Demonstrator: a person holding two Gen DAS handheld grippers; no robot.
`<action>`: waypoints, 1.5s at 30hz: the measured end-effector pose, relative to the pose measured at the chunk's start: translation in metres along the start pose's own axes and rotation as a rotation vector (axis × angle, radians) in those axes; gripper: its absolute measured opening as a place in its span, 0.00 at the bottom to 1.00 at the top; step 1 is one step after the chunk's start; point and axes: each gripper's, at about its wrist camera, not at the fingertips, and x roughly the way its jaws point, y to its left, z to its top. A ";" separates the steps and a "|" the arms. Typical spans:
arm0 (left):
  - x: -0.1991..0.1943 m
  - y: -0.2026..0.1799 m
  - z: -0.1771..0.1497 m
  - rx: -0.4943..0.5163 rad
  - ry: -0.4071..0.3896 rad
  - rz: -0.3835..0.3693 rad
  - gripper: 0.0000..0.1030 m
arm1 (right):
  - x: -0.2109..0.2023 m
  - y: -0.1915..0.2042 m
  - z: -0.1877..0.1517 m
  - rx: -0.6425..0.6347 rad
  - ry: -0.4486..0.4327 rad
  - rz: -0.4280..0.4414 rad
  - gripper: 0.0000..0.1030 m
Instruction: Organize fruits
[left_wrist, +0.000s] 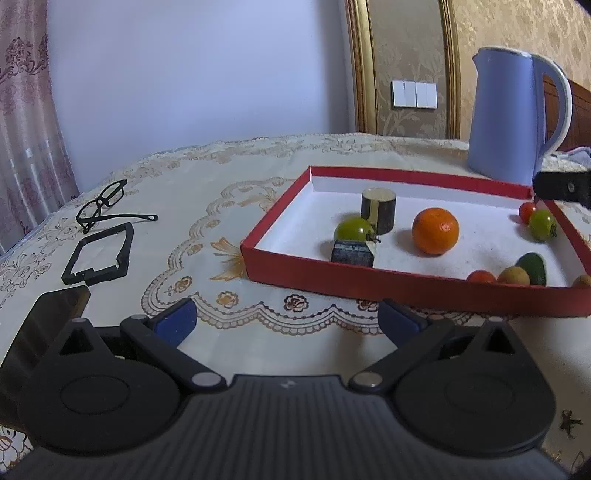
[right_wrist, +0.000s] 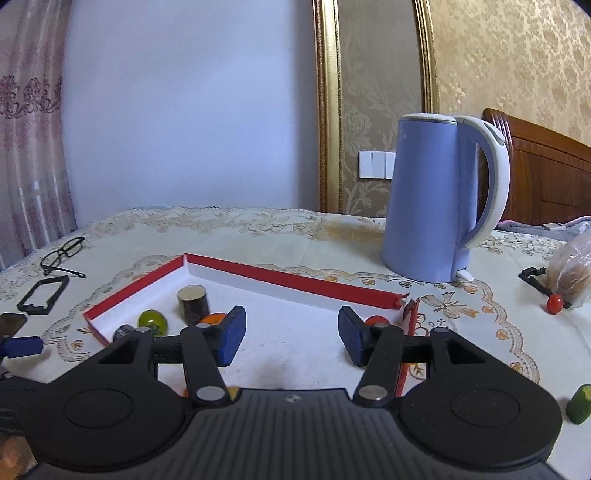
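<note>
**Fruit gathered in the red tray, both grippers empty**

Left wrist view: the left gripper (left_wrist: 286, 319) hangs wide and holds nothing, just short of the red tray's (left_wrist: 295, 273) near wall. Inside the tray an orange (left_wrist: 435, 231) sits mid-floor; left of it lie a green tomato (left_wrist: 354, 229), a dark cylinder (left_wrist: 378, 215) and a dark block (left_wrist: 352, 253). Small red, green and brown fruits cluster at the tray's right end. Beyond the tray stands a blue kettle (left_wrist: 508, 118); well left of it lie glasses (left_wrist: 107, 203).

Right wrist view: the right gripper (right_wrist: 291, 338) – spread wide, empty – hovers over the tray's white floor. Right of the tray, a red cherry tomato (right_wrist: 554, 303) rests beside a plastic bag (right_wrist: 570, 273) – outside the tray.
</note>
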 end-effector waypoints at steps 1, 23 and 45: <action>-0.001 0.000 0.000 0.000 -0.006 0.000 1.00 | -0.003 0.001 -0.002 0.002 -0.005 0.005 0.53; -0.004 0.006 -0.003 -0.038 -0.017 -0.007 1.00 | -0.025 0.017 -0.032 -0.013 -0.005 0.048 0.59; -0.003 0.007 -0.004 -0.052 -0.007 0.002 1.00 | -0.048 0.045 -0.069 -0.239 0.086 0.324 0.80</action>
